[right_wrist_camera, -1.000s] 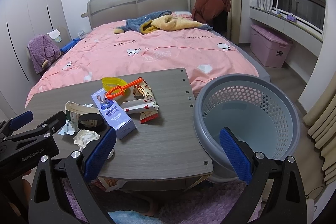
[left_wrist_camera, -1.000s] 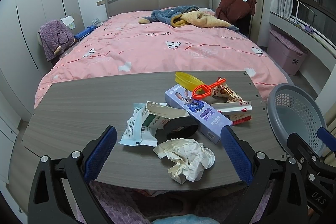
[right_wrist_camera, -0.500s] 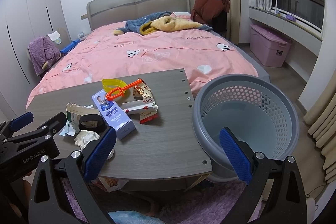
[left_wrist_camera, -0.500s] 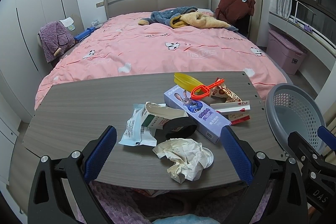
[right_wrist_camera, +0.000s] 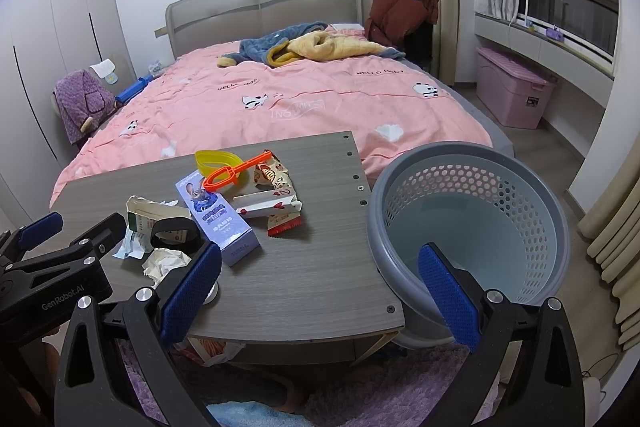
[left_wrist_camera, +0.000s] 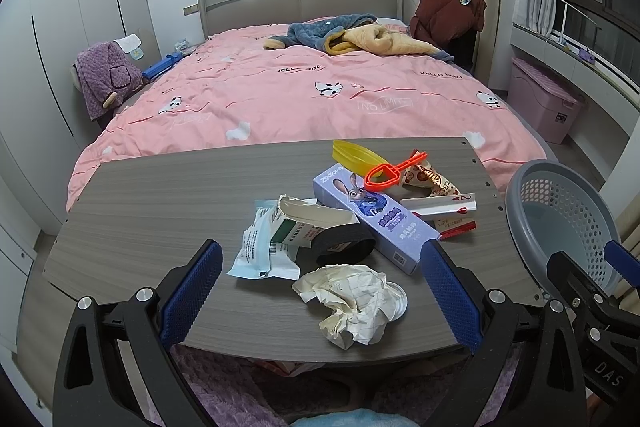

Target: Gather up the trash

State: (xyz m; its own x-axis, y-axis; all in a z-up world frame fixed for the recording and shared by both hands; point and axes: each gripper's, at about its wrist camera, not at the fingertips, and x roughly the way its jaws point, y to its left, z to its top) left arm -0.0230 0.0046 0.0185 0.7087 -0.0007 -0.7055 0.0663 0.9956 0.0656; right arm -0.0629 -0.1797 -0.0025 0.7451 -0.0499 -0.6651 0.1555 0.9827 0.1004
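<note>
Trash lies in a heap on the grey wooden table (left_wrist_camera: 160, 203): a crumpled paper ball (left_wrist_camera: 352, 303) nearest me, a black tape roll (left_wrist_camera: 346, 245), a torn carton (left_wrist_camera: 308, 221), a white wrapper (left_wrist_camera: 260, 251), a purple rabbit-print box (left_wrist_camera: 376, 217), snack wrappers (left_wrist_camera: 432, 179) and an orange scoop (left_wrist_camera: 390, 175). My left gripper (left_wrist_camera: 320, 295) is open, its blue pads either side of the paper ball, just short of it. My right gripper (right_wrist_camera: 320, 291) is open over the table's near right corner. The grey perforated basket (right_wrist_camera: 532, 195) stands right of the table.
A pink-covered bed (left_wrist_camera: 304, 99) lies beyond the table. A pink storage bin (right_wrist_camera: 516, 87) sits by the window wall, and a chair with purple clothes (left_wrist_camera: 106, 79) stands left of the bed. A purple rug (right_wrist_camera: 360, 387) lies under the table.
Both views have shifted only slightly; the table items sit a touch lower and nearer in the left wrist view. Both grippers stay open and nothing was picked up.
</note>
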